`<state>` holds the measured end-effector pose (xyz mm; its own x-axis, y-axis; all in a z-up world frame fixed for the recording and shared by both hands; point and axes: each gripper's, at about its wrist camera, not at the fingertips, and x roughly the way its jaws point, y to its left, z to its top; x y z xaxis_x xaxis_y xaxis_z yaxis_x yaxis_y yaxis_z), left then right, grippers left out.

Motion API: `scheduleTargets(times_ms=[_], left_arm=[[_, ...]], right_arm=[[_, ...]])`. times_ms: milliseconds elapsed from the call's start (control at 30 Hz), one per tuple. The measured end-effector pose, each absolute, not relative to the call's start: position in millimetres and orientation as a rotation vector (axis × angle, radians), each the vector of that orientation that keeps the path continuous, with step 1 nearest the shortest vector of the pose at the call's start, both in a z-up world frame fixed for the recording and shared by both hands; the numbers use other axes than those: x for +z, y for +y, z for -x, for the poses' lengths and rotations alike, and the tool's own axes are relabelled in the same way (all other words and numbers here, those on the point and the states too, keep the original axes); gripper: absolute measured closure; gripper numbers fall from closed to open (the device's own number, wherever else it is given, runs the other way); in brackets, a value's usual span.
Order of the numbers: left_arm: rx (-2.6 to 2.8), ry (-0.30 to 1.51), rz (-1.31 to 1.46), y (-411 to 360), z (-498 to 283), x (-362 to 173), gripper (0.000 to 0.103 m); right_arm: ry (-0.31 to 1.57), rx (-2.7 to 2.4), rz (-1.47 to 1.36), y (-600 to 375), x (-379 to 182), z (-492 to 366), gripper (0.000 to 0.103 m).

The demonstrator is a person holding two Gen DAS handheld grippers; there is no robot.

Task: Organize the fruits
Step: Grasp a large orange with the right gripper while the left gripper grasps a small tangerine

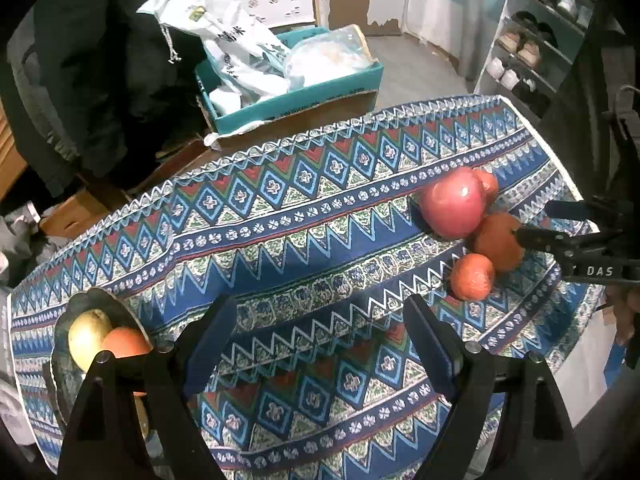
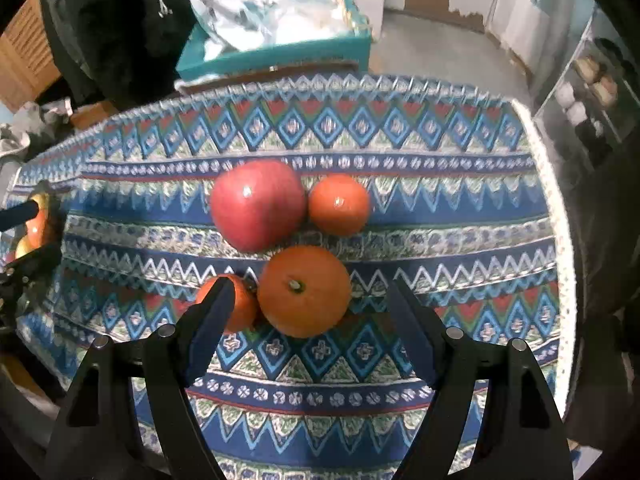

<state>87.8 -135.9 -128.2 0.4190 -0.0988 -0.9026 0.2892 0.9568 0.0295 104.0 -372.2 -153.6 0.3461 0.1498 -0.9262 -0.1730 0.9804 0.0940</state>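
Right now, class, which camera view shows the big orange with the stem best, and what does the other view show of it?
The right wrist view: the big orange lies whole, stem up, between the open jaws. In the left wrist view the orange is off to the side, partly hidden by the right gripper.

Both handheld grippers angle steeply downward with their jaws spread wide and nothing between the pads. The left gripper point(image 1: 320, 316) hangs with dark fingers point(image 1: 212, 336) splayed apart. The right gripper point(image 2: 310, 296) mirrors that pose, its black arm reaching in from the edge of the left camera's view.
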Motion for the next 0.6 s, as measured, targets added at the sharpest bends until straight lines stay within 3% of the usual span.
scheduleTargets(times_ms=[333,600], left_arm=[[-0.263,1.131,-0.167,-142,-103,-151,0.017],[-0.302,1.13,-0.138,-159,-111,-157,0.017]], right_arm=[[1.269,0.222,-0.039,-370,-194,-123,0.025],[1.283,0.223,-0.094,-369,-212,-126,0.037]])
